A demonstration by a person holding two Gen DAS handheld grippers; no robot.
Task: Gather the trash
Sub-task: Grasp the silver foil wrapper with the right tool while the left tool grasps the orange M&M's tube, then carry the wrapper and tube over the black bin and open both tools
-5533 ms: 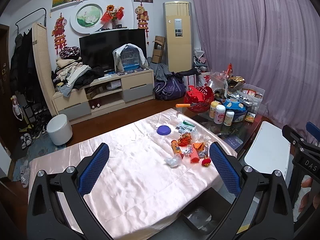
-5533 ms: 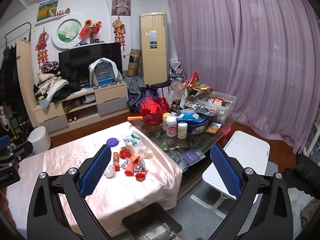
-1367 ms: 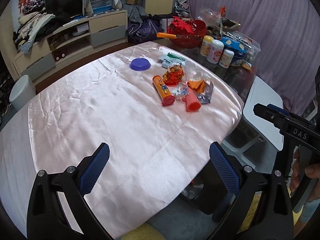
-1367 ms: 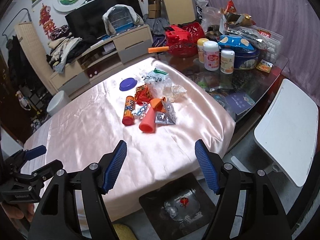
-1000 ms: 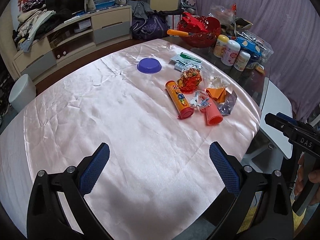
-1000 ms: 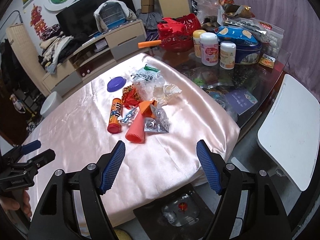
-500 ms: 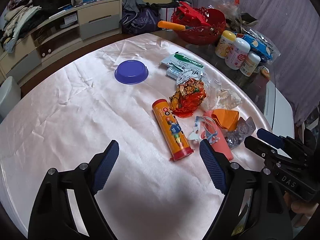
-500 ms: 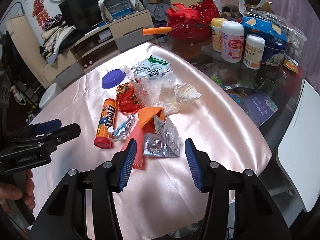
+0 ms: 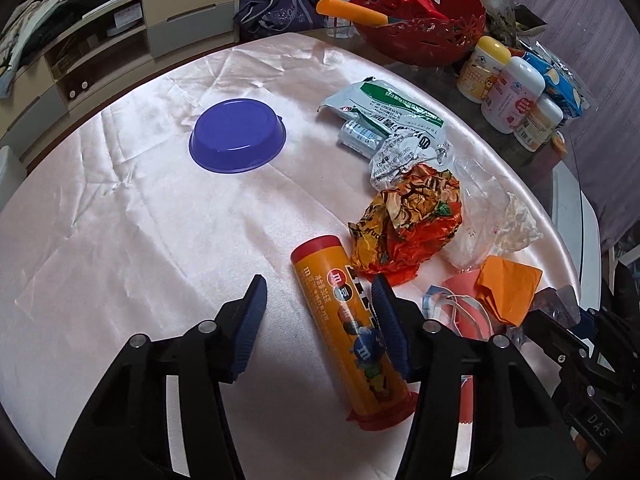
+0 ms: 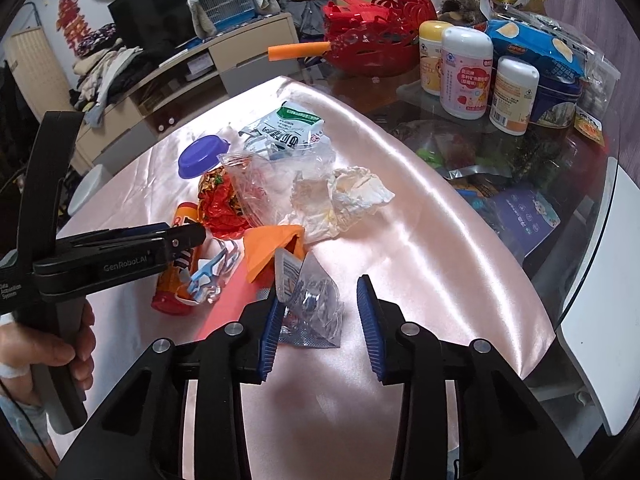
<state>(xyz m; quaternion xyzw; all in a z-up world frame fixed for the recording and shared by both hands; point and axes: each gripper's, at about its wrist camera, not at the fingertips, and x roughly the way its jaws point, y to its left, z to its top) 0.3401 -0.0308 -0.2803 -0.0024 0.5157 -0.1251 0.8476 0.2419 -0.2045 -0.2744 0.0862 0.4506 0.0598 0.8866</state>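
Two grippers half-closed, closing, nothing gripped: left gripper [image 9: 318, 308] should be centred on candy tube [image 9: 352, 330], at its one o'clock; right gripper [image 10: 320, 312] on clear wrapper [image 10: 312, 304].

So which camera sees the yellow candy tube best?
The left wrist view: the yellow candy tube lies nearly whole on the pink cloth, label readable, below the left claw. In the right wrist view that claw's arm hides most of it.

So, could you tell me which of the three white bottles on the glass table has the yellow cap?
The yellow-capped bottle is the one standing nearest the red basket. The other two, the pink-labelled bottle and the smaller bottle, have white caps.
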